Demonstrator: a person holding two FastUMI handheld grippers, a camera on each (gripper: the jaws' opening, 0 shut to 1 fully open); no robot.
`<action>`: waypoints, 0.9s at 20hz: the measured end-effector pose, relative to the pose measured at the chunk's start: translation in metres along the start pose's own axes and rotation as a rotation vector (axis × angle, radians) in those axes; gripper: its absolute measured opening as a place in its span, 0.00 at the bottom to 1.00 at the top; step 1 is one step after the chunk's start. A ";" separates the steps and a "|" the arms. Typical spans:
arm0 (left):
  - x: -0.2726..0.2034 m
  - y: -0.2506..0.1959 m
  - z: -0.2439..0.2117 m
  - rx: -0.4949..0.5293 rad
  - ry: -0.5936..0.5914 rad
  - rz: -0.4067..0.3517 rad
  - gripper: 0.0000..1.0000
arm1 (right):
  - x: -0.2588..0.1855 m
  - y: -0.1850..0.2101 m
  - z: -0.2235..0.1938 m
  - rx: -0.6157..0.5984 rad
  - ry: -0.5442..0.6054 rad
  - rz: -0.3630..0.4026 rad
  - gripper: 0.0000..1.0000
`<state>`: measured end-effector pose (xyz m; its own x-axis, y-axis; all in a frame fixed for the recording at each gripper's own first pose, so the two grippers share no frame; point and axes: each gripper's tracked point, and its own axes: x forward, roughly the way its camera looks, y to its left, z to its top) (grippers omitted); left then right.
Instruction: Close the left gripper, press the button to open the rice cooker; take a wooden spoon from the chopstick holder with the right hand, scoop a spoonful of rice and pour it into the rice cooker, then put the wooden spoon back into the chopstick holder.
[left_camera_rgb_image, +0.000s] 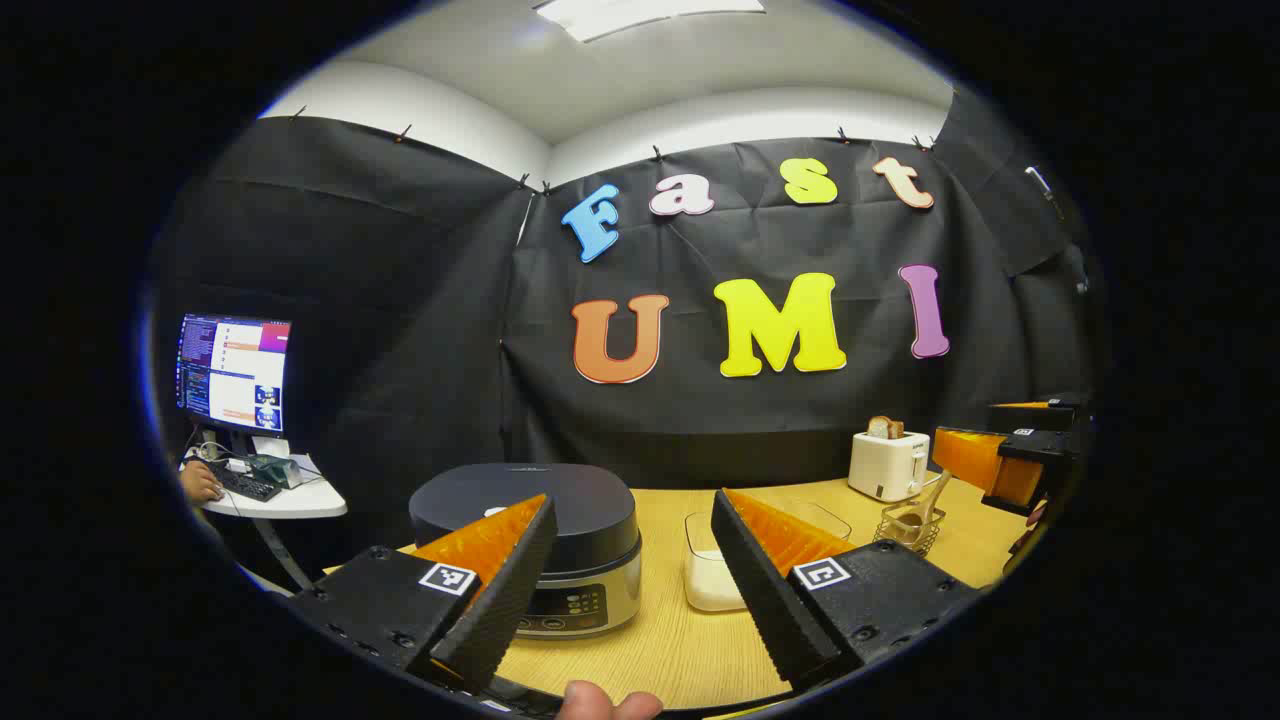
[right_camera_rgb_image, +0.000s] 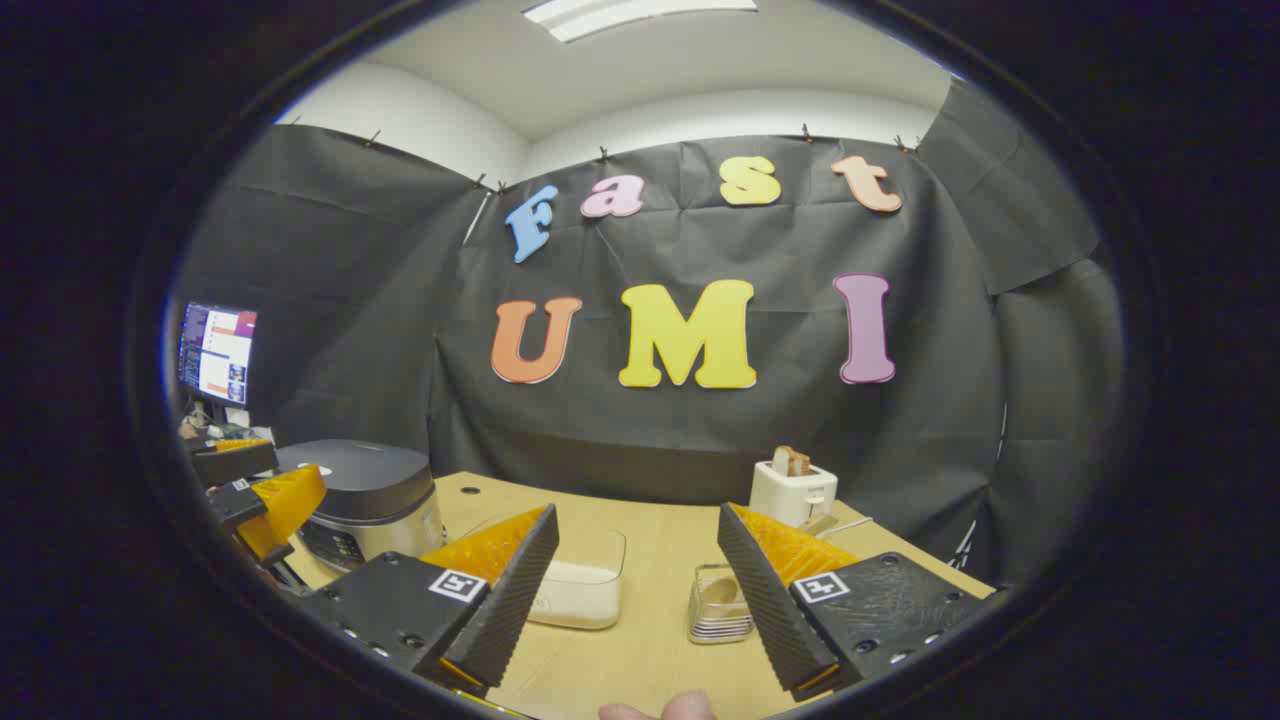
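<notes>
— Ahead of the left tool (left_camera_rgb_image: 632, 560), what stands on the light wooden desk (left_camera_rgb_image: 660, 640)?
— Its two fingers are spread wide apart with nothing between them. Just beyond the left finger sits the round dark-lidded rice cooker with a silver body (left_camera_rgb_image: 560, 540), lid down, its control panel facing the tool. Beyond the right finger is a clear rectangular plastic container of white rice (left_camera_rgb_image: 712, 575).

— And further to that tool's right?
— A small wire chopstick holder (left_camera_rgb_image: 908, 528) with the pale wooden spoon (left_camera_rgb_image: 932, 500) leaning up out of it, and behind it a white toaster with a slice of bread in its slot (left_camera_rgb_image: 888, 462). The right tool shows at the far right edge there, raised above the desk.

— How does the right tool (right_camera_rgb_image: 636, 565) stand?
— Also open, fingers well apart and empty. Between them, farther off on the desk, lie the rice container (right_camera_rgb_image: 585, 585), toward its left finger, and the chopstick holder (right_camera_rgb_image: 718, 603), just beside its right finger. The toaster (right_camera_rgb_image: 793, 490) is behind the holder, by the black cloth wall (right_camera_rgb_image: 700, 440).

— The cooker from that side?
— Far to its left (right_camera_rgb_image: 365, 500), lid closed, with the left tool (right_camera_rgb_image: 262, 505) hanging in front of it, not touching as far as I can tell.

— Anything else?
— A fingertip (left_camera_rgb_image: 605, 703) at the bottom edge, and a lit monitor on a small white side table (left_camera_rgb_image: 233, 372) off to the left, with a hand at a keyboard.
</notes>
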<state>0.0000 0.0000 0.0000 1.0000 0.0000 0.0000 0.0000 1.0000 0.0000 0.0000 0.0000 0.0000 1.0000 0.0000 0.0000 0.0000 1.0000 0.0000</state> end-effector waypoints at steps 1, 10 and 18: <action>0.000 0.001 -0.001 0.006 0.005 0.002 0.99 | -0.001 -0.001 -0.001 0.001 0.006 -0.004 0.96; -0.005 0.000 0.000 0.005 0.018 -0.009 0.99 | -0.004 -0.001 0.003 0.002 -0.005 -0.024 0.94; -0.005 0.016 0.001 -0.038 0.039 0.085 0.99 | 0.002 -0.004 -0.004 0.022 0.002 0.008 0.95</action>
<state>-0.0051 0.0160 0.0007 0.9957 0.0837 -0.0402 -0.0851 0.9957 -0.0362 0.0019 -0.0042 -0.0039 1.0000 0.0080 -0.0019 -0.0080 0.9997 0.0215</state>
